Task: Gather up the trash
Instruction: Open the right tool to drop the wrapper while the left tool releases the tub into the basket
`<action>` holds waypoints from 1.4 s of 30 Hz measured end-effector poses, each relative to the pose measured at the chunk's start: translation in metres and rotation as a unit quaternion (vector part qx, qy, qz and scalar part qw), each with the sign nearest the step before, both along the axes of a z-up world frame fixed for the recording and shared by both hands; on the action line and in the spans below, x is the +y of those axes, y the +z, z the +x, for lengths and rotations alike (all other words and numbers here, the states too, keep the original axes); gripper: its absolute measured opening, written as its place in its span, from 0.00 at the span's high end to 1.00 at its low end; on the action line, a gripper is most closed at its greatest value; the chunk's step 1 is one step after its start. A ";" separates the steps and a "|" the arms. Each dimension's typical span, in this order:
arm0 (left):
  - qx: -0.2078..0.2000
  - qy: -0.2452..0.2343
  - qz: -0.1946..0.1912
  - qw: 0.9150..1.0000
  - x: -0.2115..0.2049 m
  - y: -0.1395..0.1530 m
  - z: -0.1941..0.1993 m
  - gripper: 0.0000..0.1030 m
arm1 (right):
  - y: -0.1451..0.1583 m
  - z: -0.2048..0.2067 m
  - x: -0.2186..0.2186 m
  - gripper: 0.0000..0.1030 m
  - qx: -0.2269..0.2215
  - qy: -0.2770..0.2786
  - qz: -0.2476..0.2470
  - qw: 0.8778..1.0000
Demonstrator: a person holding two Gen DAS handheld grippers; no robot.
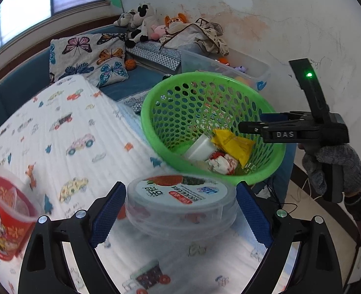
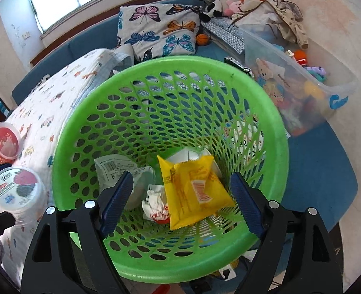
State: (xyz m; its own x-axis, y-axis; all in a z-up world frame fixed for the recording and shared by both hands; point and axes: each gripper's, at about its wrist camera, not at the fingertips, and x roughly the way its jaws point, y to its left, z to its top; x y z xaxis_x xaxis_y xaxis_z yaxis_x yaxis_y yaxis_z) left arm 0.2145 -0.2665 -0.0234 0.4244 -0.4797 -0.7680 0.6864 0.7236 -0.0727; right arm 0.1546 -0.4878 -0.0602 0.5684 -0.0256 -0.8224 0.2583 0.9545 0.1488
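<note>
Left gripper (image 1: 181,216) is clamped on the tub (image 1: 181,202), pads on opposite walls, just short of the basket (image 1: 266,171). Tub is judged light, thin-walled, slippery: held at the rim band, not squeezed. Right gripper (image 2: 181,202) is spread, empty, over the wrapper (image 2: 195,191).

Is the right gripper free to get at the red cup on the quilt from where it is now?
Probably not directly. The right gripper hangs open over the green basket, while the red cup stands far to its left, with the left gripper and its round plastic tub between them.
</note>
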 end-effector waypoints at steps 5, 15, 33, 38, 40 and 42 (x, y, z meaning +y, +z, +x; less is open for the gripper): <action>-0.020 -0.010 0.005 1.000 -0.018 0.007 0.009 0.16 | 0.014 -0.009 -0.006 0.20 -0.017 -0.007 -0.001 1.000; -0.027 -0.020 0.013 0.999 -0.044 0.008 0.022 0.17 | 0.024 -0.021 -0.018 0.20 -0.031 -0.022 0.005 0.999; -0.007 -0.036 -0.002 0.999 -0.072 0.009 0.036 0.15 | 0.025 -0.029 -0.020 0.20 -0.033 -0.032 0.013 0.999; -0.011 -0.034 -0.007 0.999 -0.065 0.010 0.031 0.15 | 0.029 -0.031 -0.019 0.20 -0.035 -0.036 0.012 0.999; -0.012 -0.033 -0.012 0.999 -0.065 0.011 0.032 0.15 | 0.030 -0.032 -0.019 0.19 -0.036 -0.038 0.013 0.999; -0.008 -0.030 -0.015 0.999 -0.065 0.010 0.033 0.15 | 0.031 -0.032 -0.016 0.19 -0.035 -0.038 0.012 0.999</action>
